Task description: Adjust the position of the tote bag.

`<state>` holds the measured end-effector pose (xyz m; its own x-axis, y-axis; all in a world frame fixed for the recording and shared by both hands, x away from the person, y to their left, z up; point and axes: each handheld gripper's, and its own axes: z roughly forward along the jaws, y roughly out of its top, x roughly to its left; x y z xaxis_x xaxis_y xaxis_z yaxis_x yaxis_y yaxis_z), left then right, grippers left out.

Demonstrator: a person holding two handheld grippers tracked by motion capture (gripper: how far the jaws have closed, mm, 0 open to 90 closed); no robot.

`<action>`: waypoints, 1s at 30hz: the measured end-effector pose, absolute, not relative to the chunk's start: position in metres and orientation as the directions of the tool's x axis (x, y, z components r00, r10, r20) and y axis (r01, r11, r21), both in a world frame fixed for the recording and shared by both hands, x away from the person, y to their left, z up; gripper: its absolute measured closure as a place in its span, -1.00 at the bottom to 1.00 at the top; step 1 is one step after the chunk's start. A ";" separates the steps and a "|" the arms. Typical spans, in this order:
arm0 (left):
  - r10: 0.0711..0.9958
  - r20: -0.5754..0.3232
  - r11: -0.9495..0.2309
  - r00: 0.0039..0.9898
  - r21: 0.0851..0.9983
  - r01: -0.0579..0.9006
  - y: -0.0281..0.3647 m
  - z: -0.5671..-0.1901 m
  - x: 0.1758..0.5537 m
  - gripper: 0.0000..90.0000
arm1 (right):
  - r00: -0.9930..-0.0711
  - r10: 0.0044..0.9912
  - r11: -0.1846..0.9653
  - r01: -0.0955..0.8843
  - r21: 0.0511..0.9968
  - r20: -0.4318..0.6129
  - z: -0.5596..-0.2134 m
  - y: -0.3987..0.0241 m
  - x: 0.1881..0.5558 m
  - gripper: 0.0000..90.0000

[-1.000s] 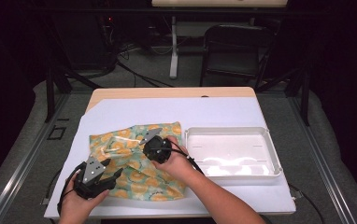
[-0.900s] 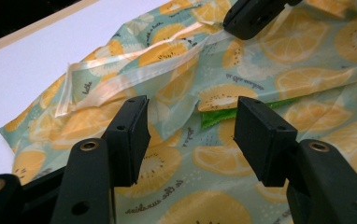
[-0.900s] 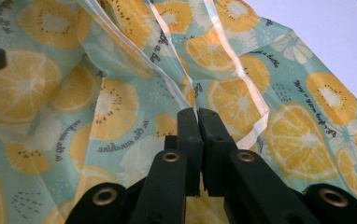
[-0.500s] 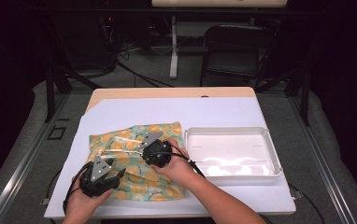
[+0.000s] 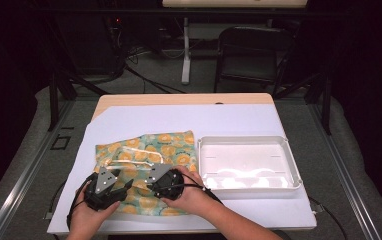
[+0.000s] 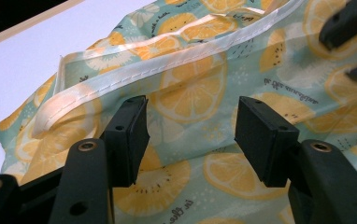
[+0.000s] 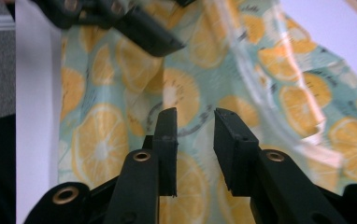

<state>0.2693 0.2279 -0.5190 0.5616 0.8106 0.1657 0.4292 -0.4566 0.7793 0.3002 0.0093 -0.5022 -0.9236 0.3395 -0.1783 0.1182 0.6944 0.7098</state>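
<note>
Moved since the earlier frames: right gripper [image 5: 155, 184], carried from the middle of the cloth toward the table's near edge, now close beside the left gripper [image 5: 120, 189]; its jaws have just been opening, with nothing between them.

Right gripper: jaws partly apart, gap clear, poised over the lemon-printed teal and yellow fabric bag with a cream-stitched hem [image 5: 146, 170]. Contact with the fabric cannot be judged from the right gripper view.

Left gripper: jaws wide apart, nothing clamped, hovering low above the same bag near its front left part; the cream hem runs just beyond the pads [image 6: 130, 135].

Bag: lying flat, somewhat rumpled, on the white paper sheet [image 5: 189, 120] covering the tan wooden table [image 5: 179, 99], left of centre.

Hidden or unclear: the bag's near edge is covered by both hands and grippers in the high view; small printed lettering on the fabric is unreadable; the far hem is blurred in the right gripper view.

Surroundings: white rectangular plastic tray [image 5: 293, 170], just right of the bag; black chair [image 5: 249, 55] and dark stands behind the table.
</note>
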 end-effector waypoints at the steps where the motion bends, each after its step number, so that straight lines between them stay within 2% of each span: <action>1: 0.812 0.163 -0.452 0.560 0.782 0.428 0.228 -0.519 0.269 -0.02 | -0.926 0.332 0.703 0.116 0.702 -0.179 -0.507 0.010 0.298 0.55; 12: 0.813 0.156 -0.449 0.561 0.781 0.434 0.229 -0.520 0.271 -0.02 | -0.932 0.305 0.733 0.098 0.673 -0.197 -0.518 0.011 0.293 0.45; 17: 0.814 0.151 -0.447 0.561 0.781 0.437 0.229 -0.521 0.271 -0.02 | -0.924 0.284 0.764 0.058 0.643 -0.254 -0.523 0.011 0.289 0.40; 18: 0.814 0.149 -0.446 0.562 0.781 0.438 0.229 -0.521 0.272 -0.02 | -0.923 0.281 0.768 0.052 0.638 -0.264 -0.524 0.011 0.289 0.41; 19: 0.813 0.151 -0.447 0.563 0.780 0.437 0.229 -0.521 0.272 -0.02 | -0.918 0.278 0.778 0.043 0.627 -0.282 -0.526 0.011 0.289 0.53; 21: 0.813 0.151 -0.448 0.563 0.780 0.437 0.229 -0.521 0.271 -0.02 | -0.918 0.276 0.780 0.042 0.624 -0.284 -0.526 0.010 0.288 0.58; 24: 0.813 0.150 -0.447 0.563 0.780 0.438 0.229 -0.522 0.271 -0.02 | -0.918 0.279 0.779 0.044 0.626 -0.283 -0.526 0.009 0.288 0.88; 26: 0.813 0.148 -0.445 0.563 0.781 0.437 0.229 -0.522 0.271 -0.02 | -0.920 0.277 0.776 0.045 0.629 -0.276 -0.524 0.008 0.288 0.98; 30: 0.812 0.147 -0.443 0.565 0.785 0.433 0.230 -0.521 0.271 -0.02 | -0.922 0.286 0.766 0.056 0.641 -0.260 -0.522 0.006 0.289 1.00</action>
<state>0.2708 0.2295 -0.5212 0.5646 0.8121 0.1471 0.4333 -0.4434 0.7847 0.2890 0.0058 -0.5224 -0.9223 0.2855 -0.2604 0.0561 0.7656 0.6408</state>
